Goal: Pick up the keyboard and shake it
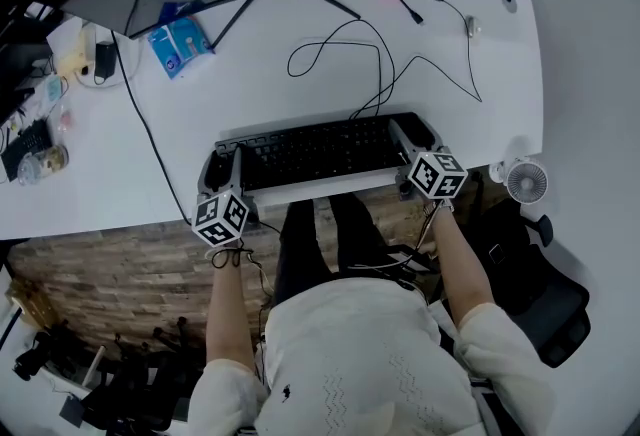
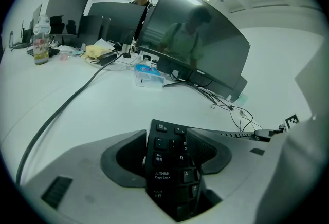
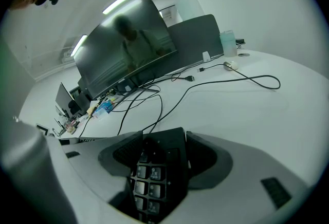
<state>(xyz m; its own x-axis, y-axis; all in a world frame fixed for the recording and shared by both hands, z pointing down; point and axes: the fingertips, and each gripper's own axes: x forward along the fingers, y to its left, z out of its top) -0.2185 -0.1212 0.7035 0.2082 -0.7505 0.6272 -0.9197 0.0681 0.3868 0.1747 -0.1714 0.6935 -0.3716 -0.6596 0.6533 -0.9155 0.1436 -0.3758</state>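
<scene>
The left hand-held gripper (image 1: pixel 228 167) and right hand-held gripper (image 1: pixel 408 146) each pinch one end of the black keyboard (image 1: pixel 318 149). It looks stiff, light and probably slippery, so end grips suit it.

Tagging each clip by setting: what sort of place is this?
Most likely an office: a long white desk carries a curved monitor, a keyboard and loose cables, with more monitors further along.

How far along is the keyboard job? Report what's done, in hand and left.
Done: the left gripper and right gripper are each shut on an end of the keyboard. In hand: the pickup; whether it has cleared the desk isn't clear. Left: the shake, of which nothing shows.
</scene>
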